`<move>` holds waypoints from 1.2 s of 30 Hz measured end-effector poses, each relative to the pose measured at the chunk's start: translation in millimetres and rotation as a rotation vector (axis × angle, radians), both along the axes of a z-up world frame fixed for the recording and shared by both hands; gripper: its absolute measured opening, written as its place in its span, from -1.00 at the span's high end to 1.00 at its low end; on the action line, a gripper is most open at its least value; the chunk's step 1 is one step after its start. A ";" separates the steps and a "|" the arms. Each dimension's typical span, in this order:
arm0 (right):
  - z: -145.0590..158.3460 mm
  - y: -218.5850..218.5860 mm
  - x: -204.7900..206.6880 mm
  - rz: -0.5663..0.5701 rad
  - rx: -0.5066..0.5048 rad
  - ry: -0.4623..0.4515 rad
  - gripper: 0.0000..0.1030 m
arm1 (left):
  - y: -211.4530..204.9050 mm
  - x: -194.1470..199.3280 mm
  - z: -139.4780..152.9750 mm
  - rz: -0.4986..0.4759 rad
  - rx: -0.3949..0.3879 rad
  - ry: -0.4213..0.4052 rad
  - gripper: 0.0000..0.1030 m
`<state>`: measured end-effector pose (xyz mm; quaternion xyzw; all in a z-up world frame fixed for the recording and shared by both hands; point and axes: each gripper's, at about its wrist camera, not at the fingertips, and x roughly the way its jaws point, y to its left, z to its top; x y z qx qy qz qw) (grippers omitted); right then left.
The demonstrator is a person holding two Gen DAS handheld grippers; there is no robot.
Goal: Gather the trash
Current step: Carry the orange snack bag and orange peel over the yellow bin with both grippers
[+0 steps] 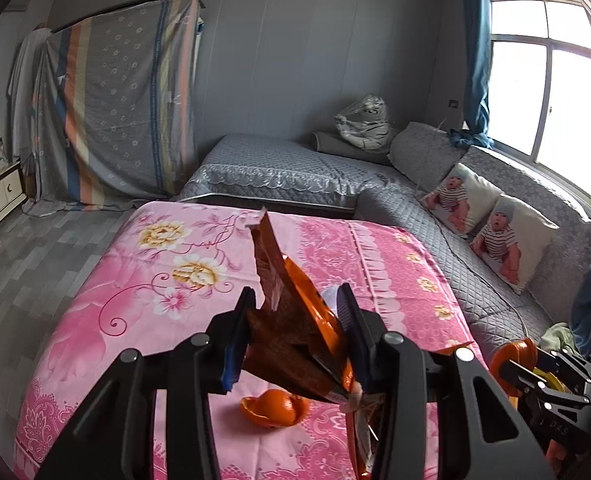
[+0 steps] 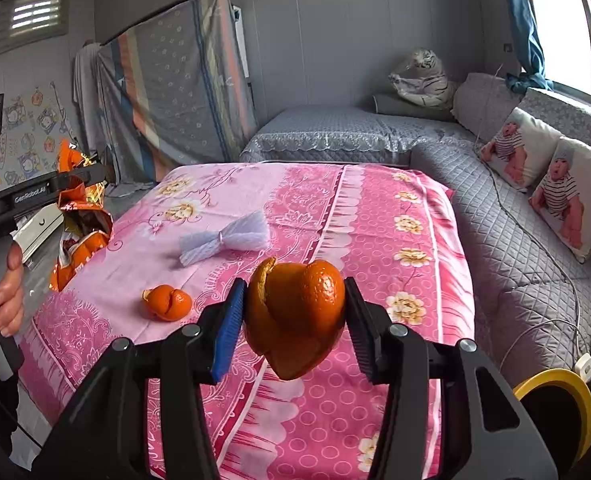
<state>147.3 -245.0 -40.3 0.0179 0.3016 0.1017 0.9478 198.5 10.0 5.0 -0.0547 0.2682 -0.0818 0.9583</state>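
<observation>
My left gripper (image 1: 295,304) is shut on a crumpled orange-brown snack wrapper (image 1: 291,320), held above the pink flowered table cloth (image 1: 135,280); it also shows in the right wrist view (image 2: 81,216) at the left. My right gripper (image 2: 293,296) is shut on a large piece of orange peel (image 2: 295,312), held above the cloth (image 2: 335,220). A second orange peel (image 2: 167,302) lies on the cloth at the front left; it also shows below the wrapper (image 1: 273,406). A white foam fruit net (image 2: 223,240) lies mid-table.
A yellow-rimmed bin (image 2: 555,404) stands at the right, below the table edge. A grey quilted sofa (image 2: 515,248) with baby-print cushions (image 2: 563,196) runs along the right, with a cable across it. A covered cabinet (image 1: 123,112) stands at the back.
</observation>
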 end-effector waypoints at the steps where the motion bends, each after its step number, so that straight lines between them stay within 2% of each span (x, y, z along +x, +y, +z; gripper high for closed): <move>1: 3.0 -6.1 -2.7 -0.013 0.003 -0.009 0.11 | -8.8 -3.6 3.2 -0.022 0.004 -0.009 0.22; 18: 30.2 -106.7 -46.0 -0.246 0.025 -0.091 0.11 | -140.0 -57.0 27.8 -0.381 0.020 -0.087 0.22; 36: 8.3 -209.3 -92.9 -0.493 0.052 -0.071 0.11 | -253.9 -76.7 11.8 -0.655 0.026 -0.044 0.22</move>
